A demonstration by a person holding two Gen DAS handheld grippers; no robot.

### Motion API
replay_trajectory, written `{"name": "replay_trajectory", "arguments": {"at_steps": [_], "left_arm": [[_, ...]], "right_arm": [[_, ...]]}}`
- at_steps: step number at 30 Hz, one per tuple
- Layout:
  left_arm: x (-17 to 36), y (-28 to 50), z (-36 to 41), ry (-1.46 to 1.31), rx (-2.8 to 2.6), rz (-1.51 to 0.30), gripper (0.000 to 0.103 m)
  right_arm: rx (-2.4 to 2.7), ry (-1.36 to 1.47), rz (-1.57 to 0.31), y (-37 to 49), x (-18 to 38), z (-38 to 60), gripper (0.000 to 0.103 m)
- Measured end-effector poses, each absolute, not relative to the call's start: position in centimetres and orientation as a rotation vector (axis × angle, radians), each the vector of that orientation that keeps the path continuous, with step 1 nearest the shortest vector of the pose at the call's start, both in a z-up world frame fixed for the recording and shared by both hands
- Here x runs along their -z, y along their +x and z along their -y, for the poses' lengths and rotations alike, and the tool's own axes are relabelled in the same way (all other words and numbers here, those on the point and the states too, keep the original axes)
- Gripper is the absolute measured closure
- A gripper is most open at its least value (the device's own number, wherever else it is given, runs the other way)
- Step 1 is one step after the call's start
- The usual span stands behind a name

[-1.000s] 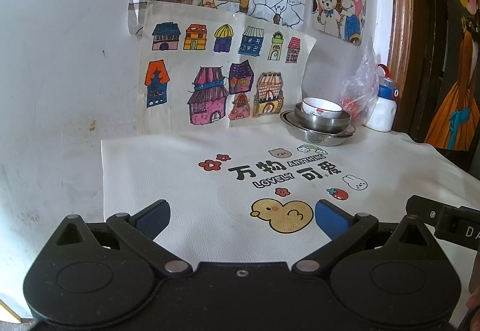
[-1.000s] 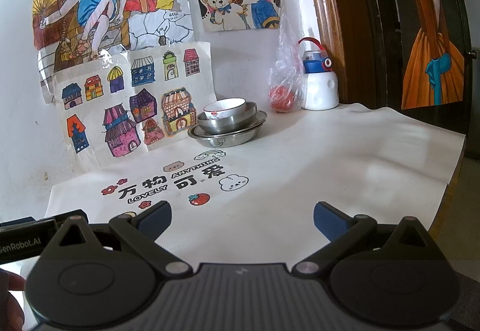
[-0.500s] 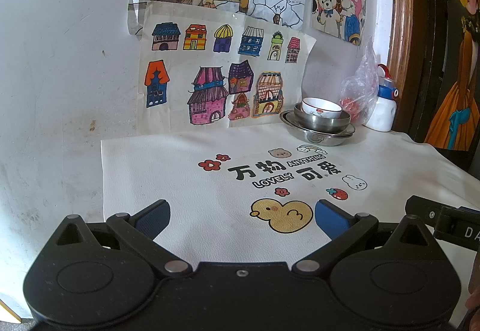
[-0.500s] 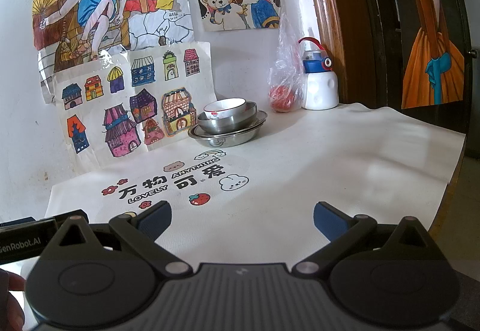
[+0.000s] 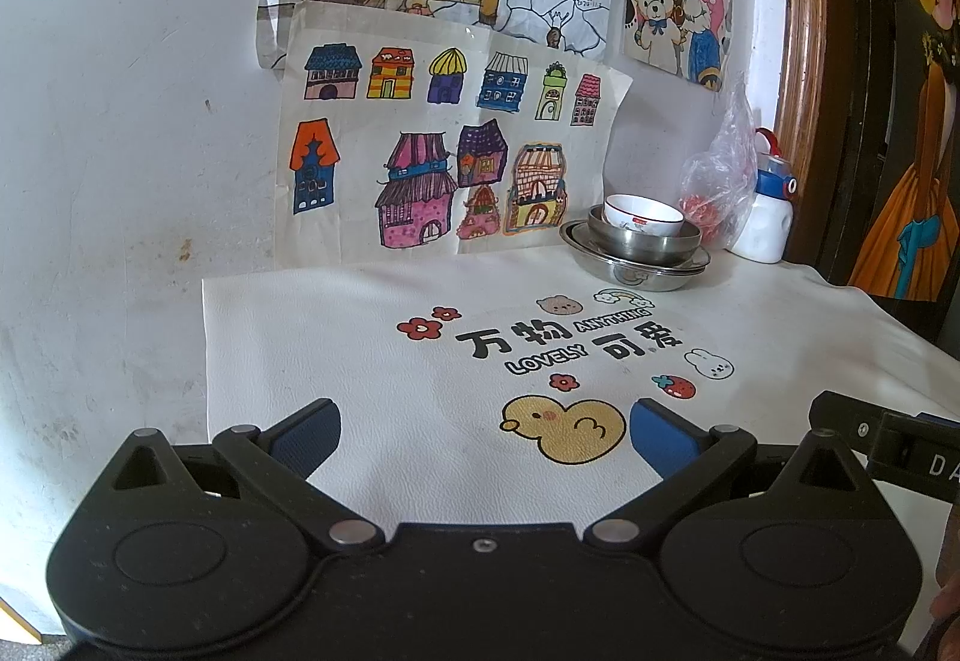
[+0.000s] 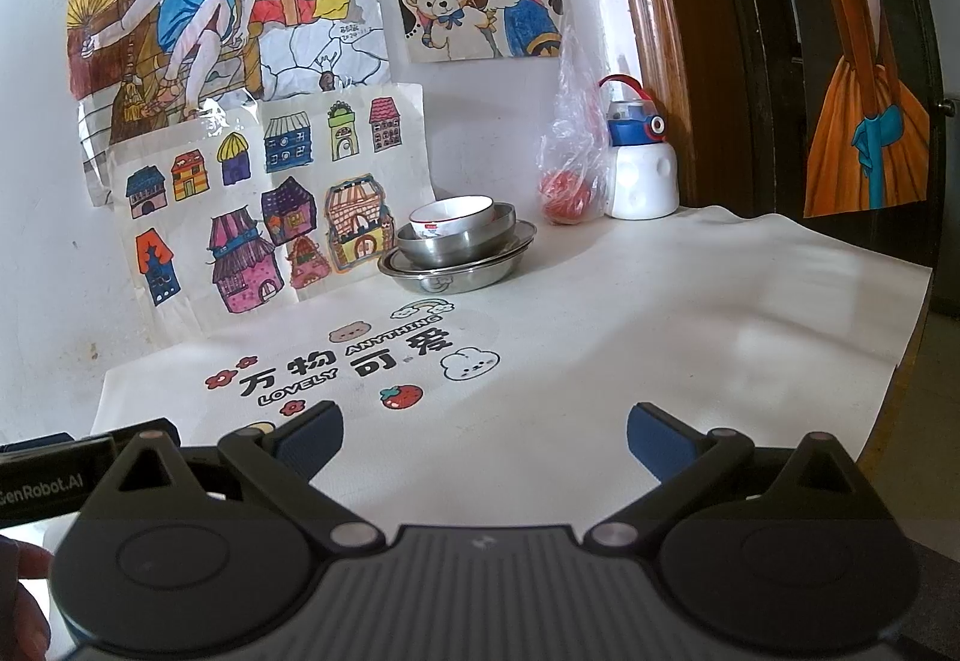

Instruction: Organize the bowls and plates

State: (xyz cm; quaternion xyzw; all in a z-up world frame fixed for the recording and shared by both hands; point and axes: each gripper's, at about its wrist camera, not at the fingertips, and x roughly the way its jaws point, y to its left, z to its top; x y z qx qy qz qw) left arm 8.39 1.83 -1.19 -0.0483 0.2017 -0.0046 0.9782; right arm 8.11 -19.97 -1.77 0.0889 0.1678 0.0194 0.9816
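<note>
Bowls and plates sit stacked far ahead of both tools, at the back of the surface by the wall. Nearest, the left hand-held gripper hovers low over the white mat, its blue fingers spread wide and empty above a printed yellow duck. The right hand-held gripper hangs just beside it, also spread wide with nothing between its fingers. Beyond the printed lettering, well apart from either tool, stands the stack: a white bowl nested in a steel bowl, which rests in shallow steel plates. In the left view the stack lies ahead and to the right; in the right view it lies ahead, slightly left. Just right of it are a plastic bag and a white bottle.
</note>
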Motion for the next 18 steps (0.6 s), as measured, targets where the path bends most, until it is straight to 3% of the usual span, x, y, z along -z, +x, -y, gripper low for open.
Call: {"name": "replay_trajectory", "arguments": {"at_steps": [18], "left_arm": [[0.95,7.8,-1.93,-0.128,0.043,-0.383,0.001]], "right_arm": [[-0.04,0.178,-0.337,8.12,1.82,19.9,0.0]]}}
